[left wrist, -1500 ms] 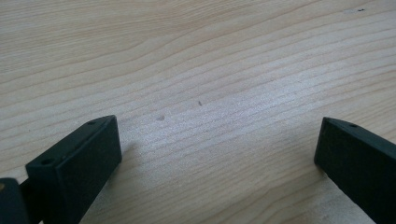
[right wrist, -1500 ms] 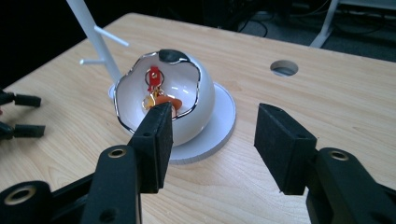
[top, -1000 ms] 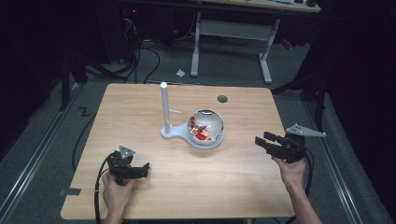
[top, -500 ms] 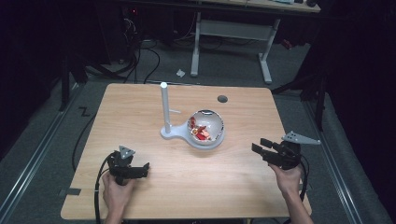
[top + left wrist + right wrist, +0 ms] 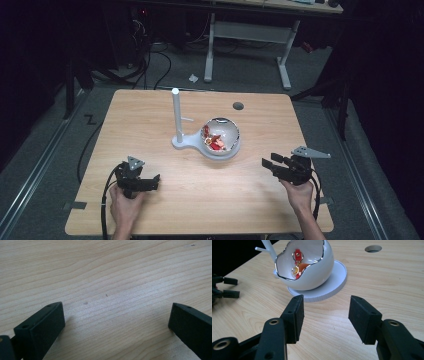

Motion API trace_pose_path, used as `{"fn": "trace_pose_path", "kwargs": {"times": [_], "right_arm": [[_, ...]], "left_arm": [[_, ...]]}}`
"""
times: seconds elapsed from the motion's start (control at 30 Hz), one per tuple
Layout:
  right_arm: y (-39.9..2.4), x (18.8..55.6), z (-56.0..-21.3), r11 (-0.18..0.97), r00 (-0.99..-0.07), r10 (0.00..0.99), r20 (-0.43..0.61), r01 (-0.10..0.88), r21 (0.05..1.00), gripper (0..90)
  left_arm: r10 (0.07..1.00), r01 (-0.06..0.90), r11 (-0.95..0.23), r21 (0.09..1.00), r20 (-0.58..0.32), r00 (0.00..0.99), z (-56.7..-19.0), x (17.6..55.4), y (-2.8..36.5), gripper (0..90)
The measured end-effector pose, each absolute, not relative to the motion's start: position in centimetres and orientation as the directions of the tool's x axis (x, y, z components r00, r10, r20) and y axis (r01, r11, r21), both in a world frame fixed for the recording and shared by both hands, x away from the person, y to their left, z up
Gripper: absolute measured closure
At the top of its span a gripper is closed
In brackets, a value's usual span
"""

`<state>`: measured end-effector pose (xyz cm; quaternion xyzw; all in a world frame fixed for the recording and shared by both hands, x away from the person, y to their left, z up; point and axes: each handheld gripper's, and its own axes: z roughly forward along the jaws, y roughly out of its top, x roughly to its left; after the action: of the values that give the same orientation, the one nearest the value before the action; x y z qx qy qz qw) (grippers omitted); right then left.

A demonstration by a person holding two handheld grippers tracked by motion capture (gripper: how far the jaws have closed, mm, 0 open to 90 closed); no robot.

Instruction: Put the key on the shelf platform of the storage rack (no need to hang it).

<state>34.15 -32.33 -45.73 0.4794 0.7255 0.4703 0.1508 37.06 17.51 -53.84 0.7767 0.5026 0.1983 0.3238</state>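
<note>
A white egg-shaped bowl [image 5: 221, 137] with a jagged silver rim sits on a round white base at the table's middle. Red and gold trinkets [image 5: 297, 263] lie inside it. A white upright post [image 5: 176, 115] with a short side peg rises from the base's left end. My left gripper [image 5: 150, 181] rests low on the near left of the table, open, with bare wood between its jaws [image 5: 116, 312]. My right gripper [image 5: 270, 166] is held at the near right, open and empty, pointing at the bowl [image 5: 324, 305]. The bowl stands a short way beyond its fingertips.
A round cable hole [image 5: 238, 105] is in the wooden table top [image 5: 150, 125] at the back right. Behind the table stands a white desk frame [image 5: 247, 35], with cables on the dark floor. The left gripper [image 5: 227, 286] shows at the left edge of the right gripper view.
My right gripper has moved toward the near edge and leftward, coming lower over the table. The left gripper and the bowl have stayed put.
</note>
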Motion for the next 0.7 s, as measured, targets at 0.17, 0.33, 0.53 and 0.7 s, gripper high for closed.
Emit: {"fn": "trace_pose_path", "kwargs": {"times": [0.17,0.33,0.53,0.7], "right_arm": [[-32.0,34.3,-46.6,0.113,-0.492,0.841,0.225,0.567,0.816,46.3],[-31.6,34.4,-47.6,0.121,-0.485,0.846,0.222,0.579,0.806,46.1],[-31.2,34.5,-48.7,0.129,-0.473,0.853,0.219,0.599,0.790,46.0],[-30.9,34.7,-49.5,0.151,-0.467,0.862,0.198,0.609,0.778,45.7]], "left_arm": [[0.909,0.652,-0.285,0.702,-0.017,0.416,-53.8,37.1,17.5,0.9],[0.909,0.652,-0.286,0.702,-0.017,0.416,-53.8,37.1,17.5,0.8],[0.909,0.652,-0.285,0.702,-0.017,0.416,-53.8,37.1,17.5,0.9],[0.909,0.652,-0.287,0.702,-0.017,0.417,-53.8,37.1,17.5,0.9]]}}
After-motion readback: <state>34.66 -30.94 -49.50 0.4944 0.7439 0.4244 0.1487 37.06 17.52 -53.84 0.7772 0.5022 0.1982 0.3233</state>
